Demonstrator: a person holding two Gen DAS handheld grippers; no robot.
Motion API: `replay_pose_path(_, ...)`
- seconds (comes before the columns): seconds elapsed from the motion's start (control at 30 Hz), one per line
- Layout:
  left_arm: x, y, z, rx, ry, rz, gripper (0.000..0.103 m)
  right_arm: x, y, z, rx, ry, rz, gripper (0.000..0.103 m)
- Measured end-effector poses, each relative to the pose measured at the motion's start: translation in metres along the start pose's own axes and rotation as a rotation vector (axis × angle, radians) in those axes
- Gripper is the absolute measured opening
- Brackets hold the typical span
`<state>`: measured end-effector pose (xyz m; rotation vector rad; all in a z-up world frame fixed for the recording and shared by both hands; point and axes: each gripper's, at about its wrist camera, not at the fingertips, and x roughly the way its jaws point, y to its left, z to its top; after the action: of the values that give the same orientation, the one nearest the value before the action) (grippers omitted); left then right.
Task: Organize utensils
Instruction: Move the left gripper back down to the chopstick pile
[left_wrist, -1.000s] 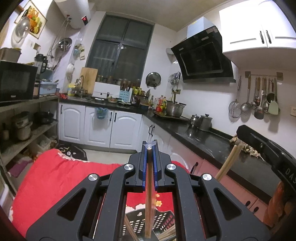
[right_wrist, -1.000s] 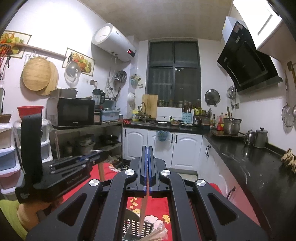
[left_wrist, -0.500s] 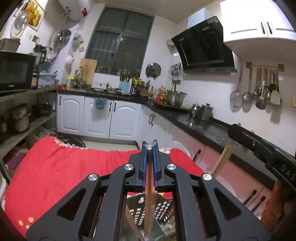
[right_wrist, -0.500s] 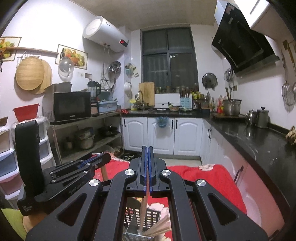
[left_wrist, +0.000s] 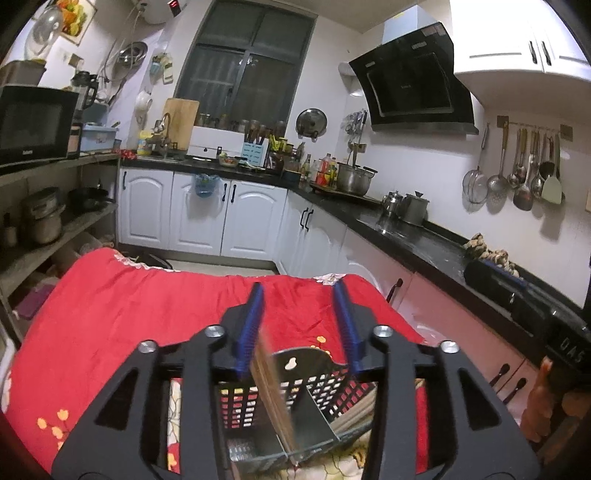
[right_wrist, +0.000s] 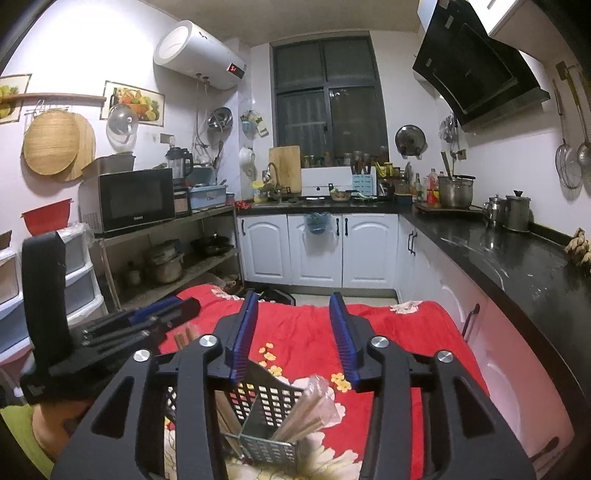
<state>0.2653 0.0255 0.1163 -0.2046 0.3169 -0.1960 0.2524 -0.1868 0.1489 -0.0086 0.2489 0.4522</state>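
A black perforated utensil holder (left_wrist: 314, 387) with a metal divider stands on the red cloth (left_wrist: 147, 314), also in the right wrist view (right_wrist: 266, 410). My left gripper (left_wrist: 300, 325) is open above it; wooden chopsticks (left_wrist: 273, 398) lean loose in the holder by its left finger. My right gripper (right_wrist: 293, 332) is open above the holder; a bundle of chopsticks (right_wrist: 306, 410) rests in the right compartment. The left gripper also shows in the right wrist view (right_wrist: 166, 314), with chopstick tops (right_wrist: 184, 334) beneath it.
The red floral cloth covers the table. A black countertop (right_wrist: 517, 258) with pots runs along the right wall. Shelves with a microwave (right_wrist: 136, 199) stand at the left. White cabinets (right_wrist: 317, 251) stand at the back.
Both grippers have opened and let go of their chopsticks, which now stand in the holder. Both cameras have tilted down toward the holder.
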Motion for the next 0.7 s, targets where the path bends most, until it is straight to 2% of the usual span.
replay_pose_path(0.5,-0.041,0.005,0.000,-0.032,-0.009,-0.023,0.091,-0.025,-0.008,-0.008,0.001,0.000,0.006,0.062)
replay_pose_path(0.7,-0.061,0.014,-0.008,-0.062,-0.002,-0.015,0.092,-0.041,-0.005,-0.016,-0.014,0.006,0.011,0.068)
